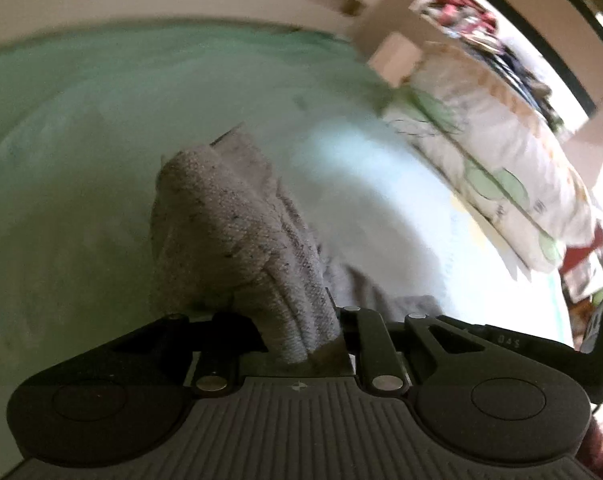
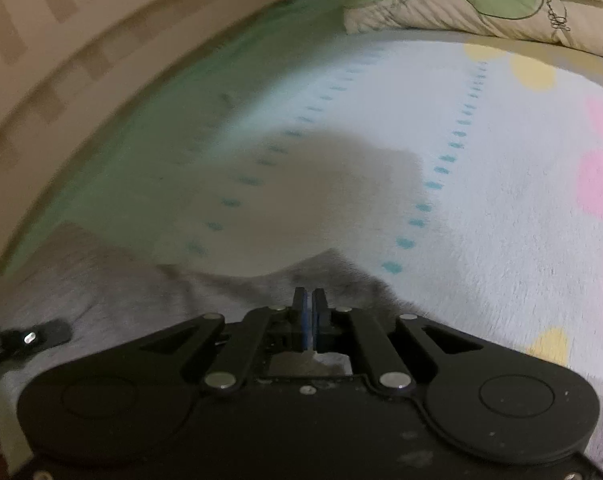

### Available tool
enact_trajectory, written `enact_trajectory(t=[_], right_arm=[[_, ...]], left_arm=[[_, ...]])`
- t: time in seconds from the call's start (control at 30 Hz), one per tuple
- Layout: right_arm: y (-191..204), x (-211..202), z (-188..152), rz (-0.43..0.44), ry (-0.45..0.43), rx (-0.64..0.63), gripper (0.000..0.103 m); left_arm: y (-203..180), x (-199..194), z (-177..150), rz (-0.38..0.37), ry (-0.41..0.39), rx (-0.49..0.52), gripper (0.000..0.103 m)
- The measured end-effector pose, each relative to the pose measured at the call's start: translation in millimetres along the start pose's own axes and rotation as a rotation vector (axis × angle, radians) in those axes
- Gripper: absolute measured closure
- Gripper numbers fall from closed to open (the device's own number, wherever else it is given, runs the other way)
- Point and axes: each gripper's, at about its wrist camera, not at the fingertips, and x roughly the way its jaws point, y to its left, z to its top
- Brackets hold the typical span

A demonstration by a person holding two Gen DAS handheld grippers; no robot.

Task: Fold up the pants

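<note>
Your left gripper has a thick bunch of the grey pants clamped between its jaws, the cloth standing up in a heavy ridge over the green sheet. Your right gripper has its jaws pressed almost together; grey cloth lies right at the tips and under them, but you cannot tell from these views whether any of it is pinched there.

The pants lie on the bed, spread low across the near edge in the right view, partly on the green sheet and partly on the white blanket with its coloured dots.

As a judgement, you are carrying one end of the pants over to make a fold. To do it well, keep both hands level with each other so the edge travels straight, hold the cloth taut between them, and lay it down flat instead of dropping the bunch. The left grip holds several layers, so check that the ridge opens out before you let go.

The left view alone shows the gripped bunch and the stacked pillows off to the right. The right view alone shows the flat run of cloth, the landing area ahead, and the tip of your left gripper resting over the pants at the lower left.
</note>
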Motion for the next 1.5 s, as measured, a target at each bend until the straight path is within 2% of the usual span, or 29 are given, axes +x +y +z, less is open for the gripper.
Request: enact_trajectory(t=[0.17,0.3,0.4,0.5,0.57,0.63,0.73,0.9,1.1,1.17,1.27,1.3,1.37,1.43,1.5], right_arm=[[-4,-32,-9,0.122,-0.009,0.041,0.094],[-25,-59,-20,0.155,-0.021,0.11,0.094],[-52,-84,-30,0.132,-0.041,0.163,0.093],[-91,-108,-49,0.08,-0.037,0.241,0.084],[-120,-121,-67,0.039,-0.018,0.31,0.077],[-146,-130,-83,-0.013,0.019,0.357,0.077],[-169,-146,-102,-0.077,0.042,0.375,0.073],[-192,-175,-116,-0.103,-0.014,0.437,0.06],[-202,-195,-123,-0.122,-0.067,0.507,0.05],[-200,-200,-127,-0.123,-0.072,0.521,0.048],[-213,-215,-133,-0.098,-0.084,0.567,0.038],[-215,-218,-135,-0.085,-0.09,0.584,0.031],[-216,-216,-136,-0.039,-0.104,0.618,0.023],[-215,-210,-135,0.015,-0.098,0.649,0.008],[-209,-204,-137,0.051,-0.078,0.654,0.005]], left_arm=[[-72,-19,-2,-0.057,-0.031,0.226,0.084],[-142,-25,-26,-0.144,-0.018,0.429,0.084],[-192,-15,-58,-0.209,0.036,0.577,0.084],[-225,7,-99,-0.262,0.157,0.667,0.082],[-239,19,-126,-0.27,0.221,0.721,0.079],[-250,23,-149,-0.235,0.244,0.766,0.077],[-254,20,-155,-0.205,0.23,0.743,0.075],[-252,13,-149,-0.236,0.241,0.634,0.066],[-279,16,-177,-0.284,0.288,0.732,0.059],[-284,16,-183,-0.321,0.298,0.713,0.058],[-280,15,-185,-0.334,0.3,0.662,0.057],[-277,15,-184,-0.338,0.302,0.646,0.056],[-269,11,-182,-0.35,0.31,0.612,0.055],[-262,9,-179,-0.354,0.322,0.599,0.055],[-260,10,-177,-0.358,0.337,0.6,0.054]])
